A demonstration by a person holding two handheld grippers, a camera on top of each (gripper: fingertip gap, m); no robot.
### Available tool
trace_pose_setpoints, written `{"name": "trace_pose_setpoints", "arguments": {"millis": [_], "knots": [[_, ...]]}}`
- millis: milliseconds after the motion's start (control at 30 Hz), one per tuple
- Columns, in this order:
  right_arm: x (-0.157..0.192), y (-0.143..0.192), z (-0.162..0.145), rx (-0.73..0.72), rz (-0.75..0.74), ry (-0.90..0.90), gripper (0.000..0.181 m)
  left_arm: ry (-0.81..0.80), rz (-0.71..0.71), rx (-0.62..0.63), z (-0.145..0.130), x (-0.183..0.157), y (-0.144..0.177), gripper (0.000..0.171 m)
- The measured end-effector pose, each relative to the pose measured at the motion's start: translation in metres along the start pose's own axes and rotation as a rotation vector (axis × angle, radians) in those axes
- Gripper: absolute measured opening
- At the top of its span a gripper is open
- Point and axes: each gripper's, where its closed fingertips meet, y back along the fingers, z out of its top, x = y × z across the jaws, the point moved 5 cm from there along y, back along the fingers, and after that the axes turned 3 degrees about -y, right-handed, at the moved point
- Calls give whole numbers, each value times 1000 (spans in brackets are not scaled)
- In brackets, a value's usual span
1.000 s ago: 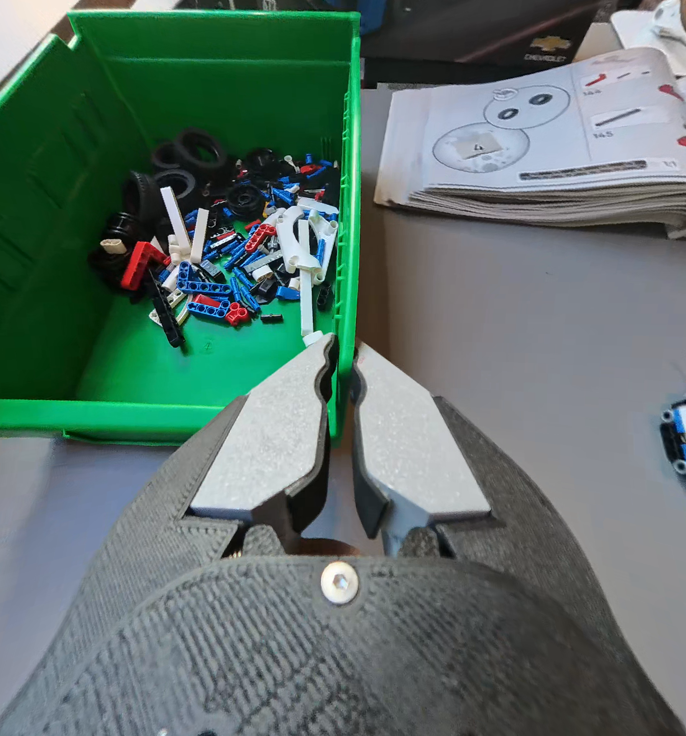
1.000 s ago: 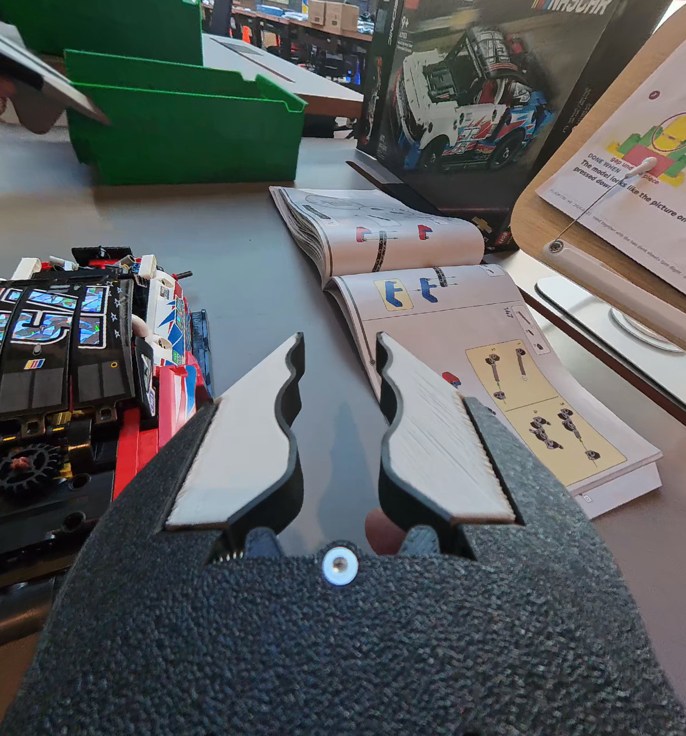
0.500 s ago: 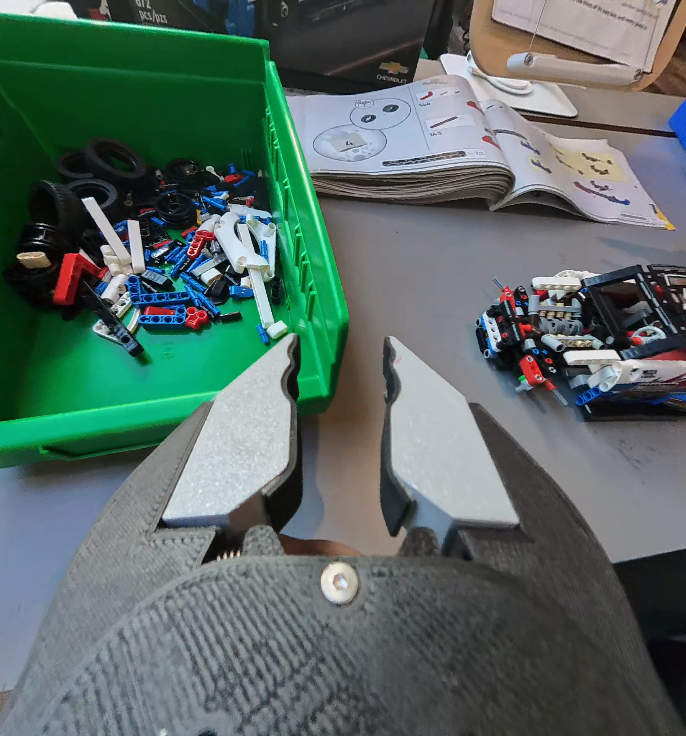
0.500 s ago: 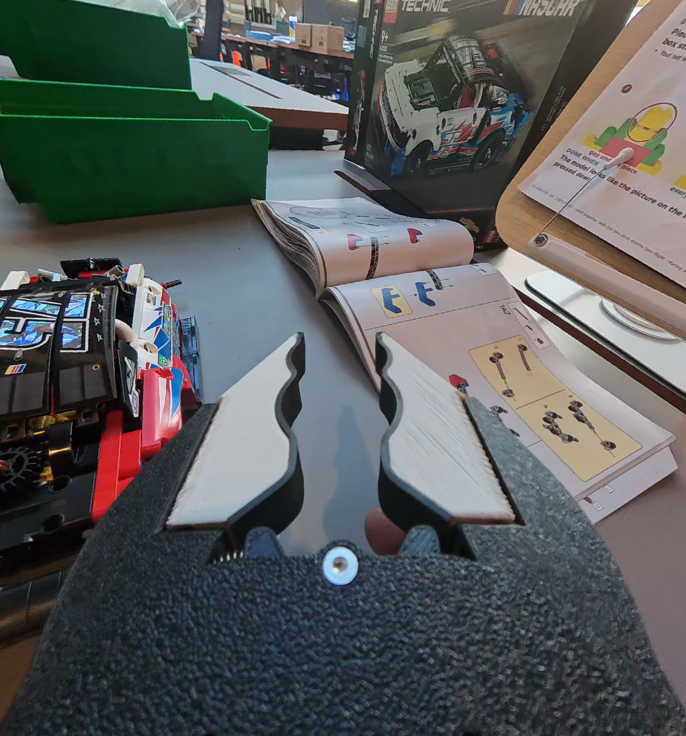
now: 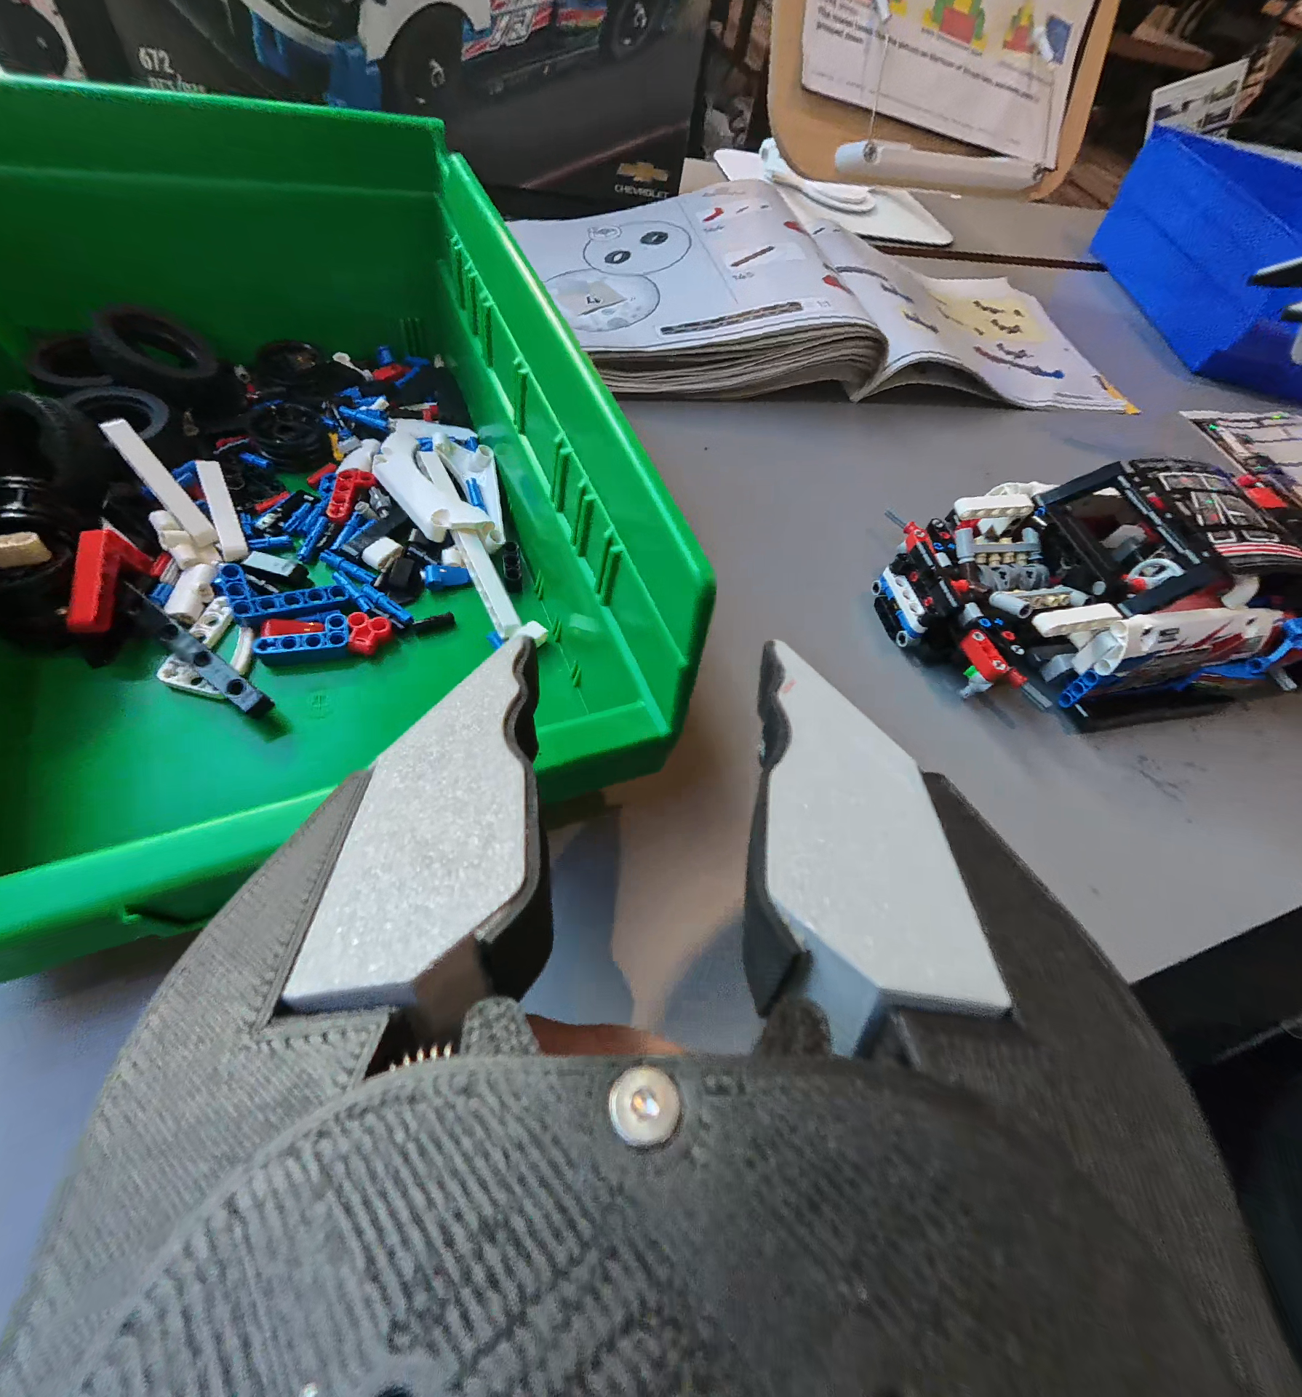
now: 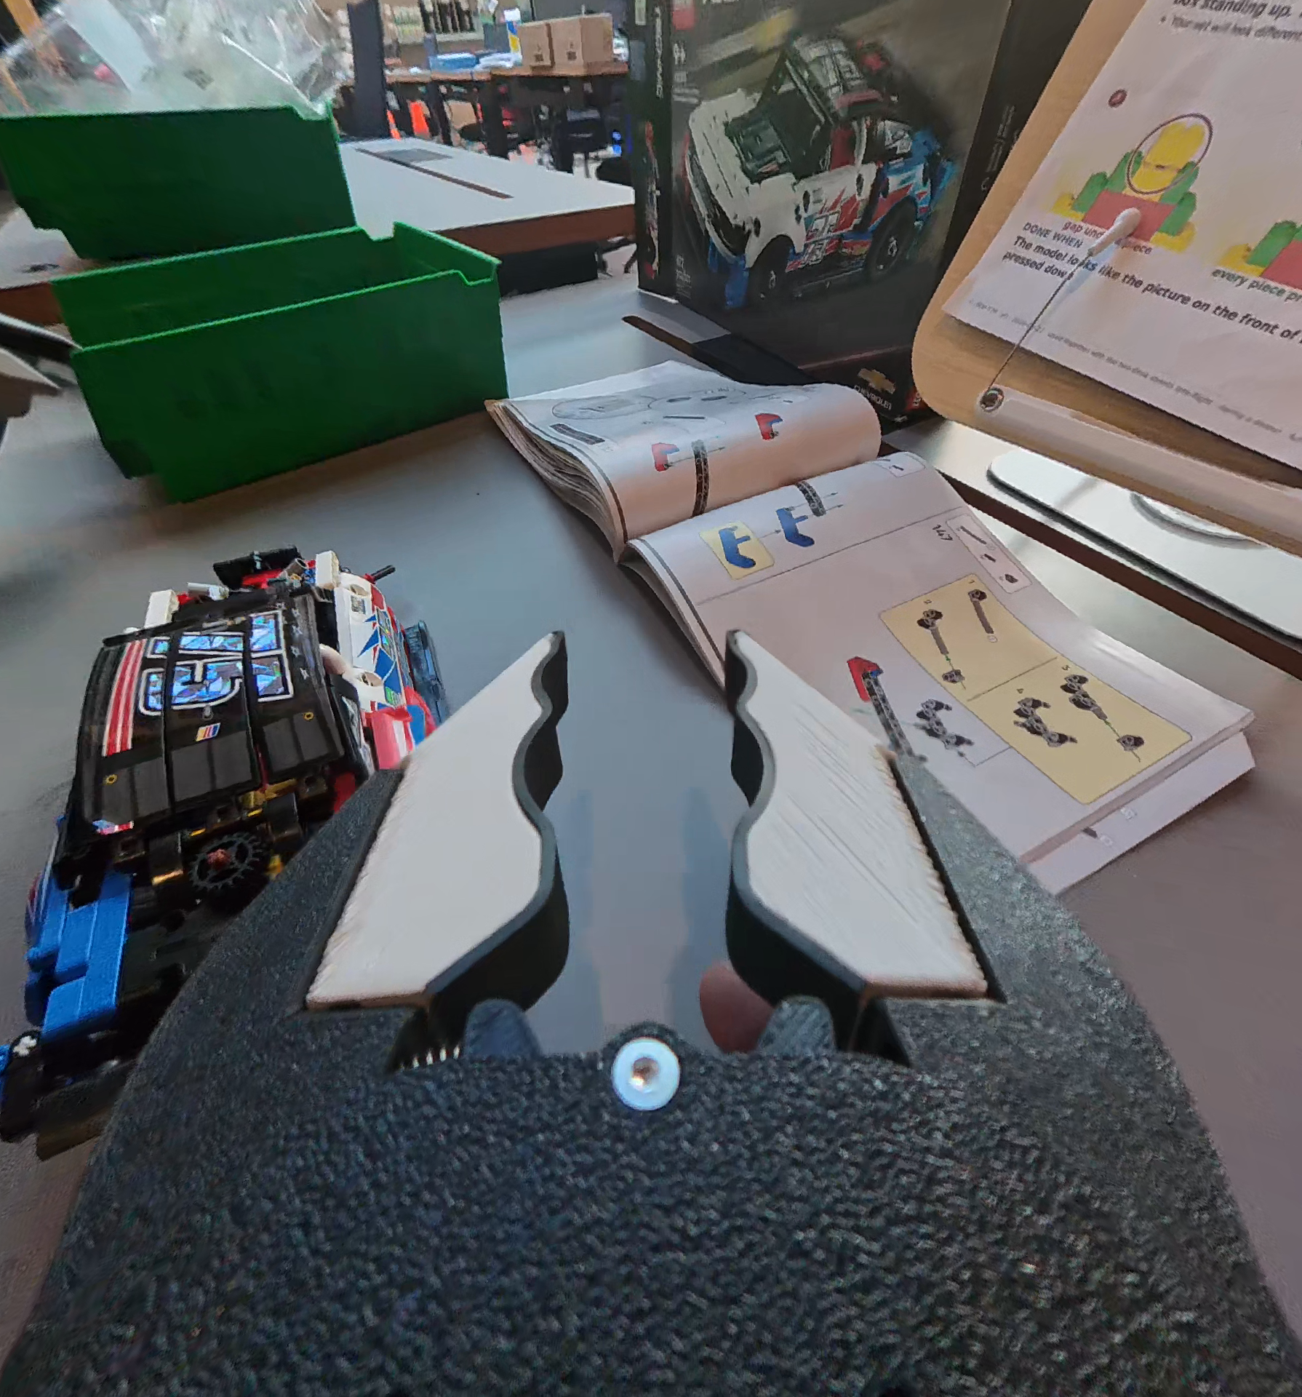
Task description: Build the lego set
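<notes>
A green bin [image 5: 618, 544] at the left of the left wrist view holds a pile of loose lego pieces [image 5: 270, 521]: black tyres, white, blue and red beams. My left gripper [image 5: 648, 665] is open and empty above the bin's near right corner. A partly built lego race car [image 5: 1132, 582] stands on the grey table to its right; it also shows in the right wrist view [image 6: 217, 726]. My right gripper [image 6: 644, 658] is open and empty, just right of the car. The open instruction booklet [image 6: 859, 574] lies beyond it.
The set's box [image 6: 799, 166] stands upright at the back. A wooden stand with a sheet [image 6: 1162, 249] is at the back right. A blue bin [image 5: 1215, 249] sits far right in the left wrist view. Stacked green bins [image 6: 278, 355] stand behind the car. One gripper's finger ends stand about 45 cm off the other's.
My left gripper has let go of the bin's right wall, opened and pulled back and to the right. My right gripper has drawn back and up a little, staying open.
</notes>
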Motion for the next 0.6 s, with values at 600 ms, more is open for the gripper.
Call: {"name": "trace_pose_setpoints", "arguments": {"millis": [600], "knots": [[2,31,-23,75,-280,44,36,-63,172,120,54,84,-12,52]]}}
